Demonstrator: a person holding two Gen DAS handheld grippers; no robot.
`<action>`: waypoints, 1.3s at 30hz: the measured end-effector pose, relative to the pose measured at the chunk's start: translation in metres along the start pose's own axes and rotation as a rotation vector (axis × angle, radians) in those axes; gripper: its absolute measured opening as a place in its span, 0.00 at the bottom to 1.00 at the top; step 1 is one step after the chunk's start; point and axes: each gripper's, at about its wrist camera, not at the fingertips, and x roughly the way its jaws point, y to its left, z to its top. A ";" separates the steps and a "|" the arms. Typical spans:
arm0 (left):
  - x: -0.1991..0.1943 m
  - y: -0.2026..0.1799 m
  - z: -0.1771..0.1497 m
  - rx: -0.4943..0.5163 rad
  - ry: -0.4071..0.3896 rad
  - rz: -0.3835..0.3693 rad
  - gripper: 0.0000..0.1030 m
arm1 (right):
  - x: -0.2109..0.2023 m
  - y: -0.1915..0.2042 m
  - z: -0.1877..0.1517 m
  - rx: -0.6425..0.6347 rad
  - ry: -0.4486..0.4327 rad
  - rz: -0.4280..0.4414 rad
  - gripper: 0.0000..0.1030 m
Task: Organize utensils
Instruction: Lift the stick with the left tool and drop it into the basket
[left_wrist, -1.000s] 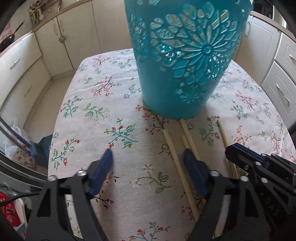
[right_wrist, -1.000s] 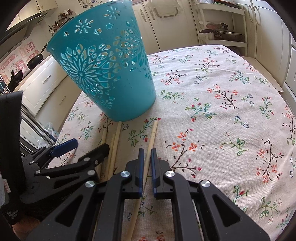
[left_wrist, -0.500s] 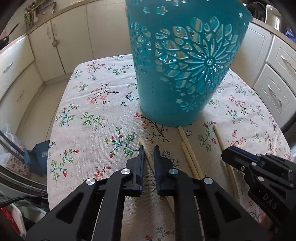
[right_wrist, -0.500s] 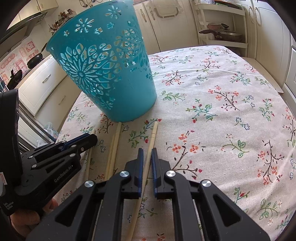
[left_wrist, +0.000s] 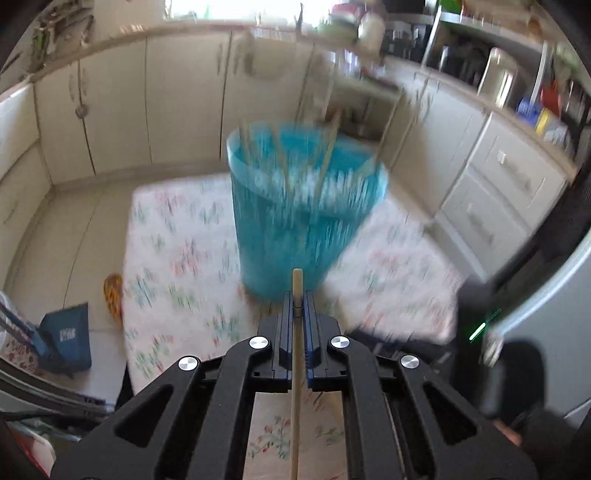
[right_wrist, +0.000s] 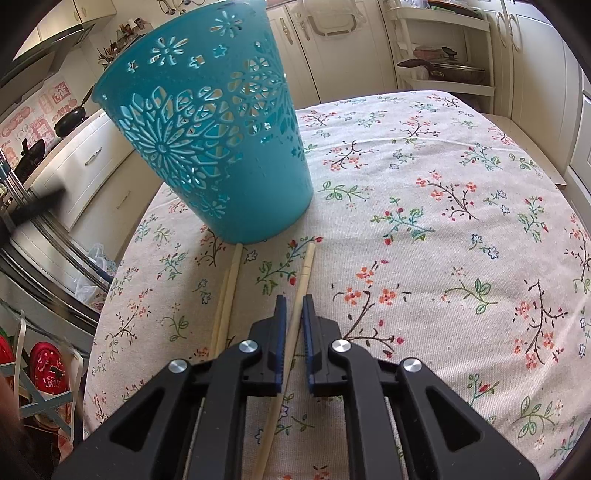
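Daylight floods both fisheye views, blown out at the far window (left_wrist: 236, 9) in the left one, where the basket (left_wrist: 306, 221) smears with motion blur, while the right view stays sharp, its edges bowed and black-cornered.

Both my grippers low centre frame, jaws nearly together.

My left gripper (left_wrist: 297, 308) is clamped tight, pads pinching a thin stick that runs up the middle of its view. My right gripper (right_wrist: 294, 310) sits bottom centre, narrow gap between its blue pads (right_wrist: 281, 325), stick lying in the gap, contact unclear.
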 end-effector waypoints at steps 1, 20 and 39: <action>-0.009 0.000 0.010 -0.014 -0.030 -0.007 0.05 | 0.000 0.000 0.000 0.000 0.000 0.000 0.09; -0.028 -0.007 0.171 -0.180 -0.528 0.141 0.05 | 0.002 0.002 0.001 -0.007 0.000 0.006 0.13; -0.005 0.008 0.069 -0.105 -0.431 0.335 0.58 | 0.001 0.003 0.002 -0.022 0.001 0.019 0.19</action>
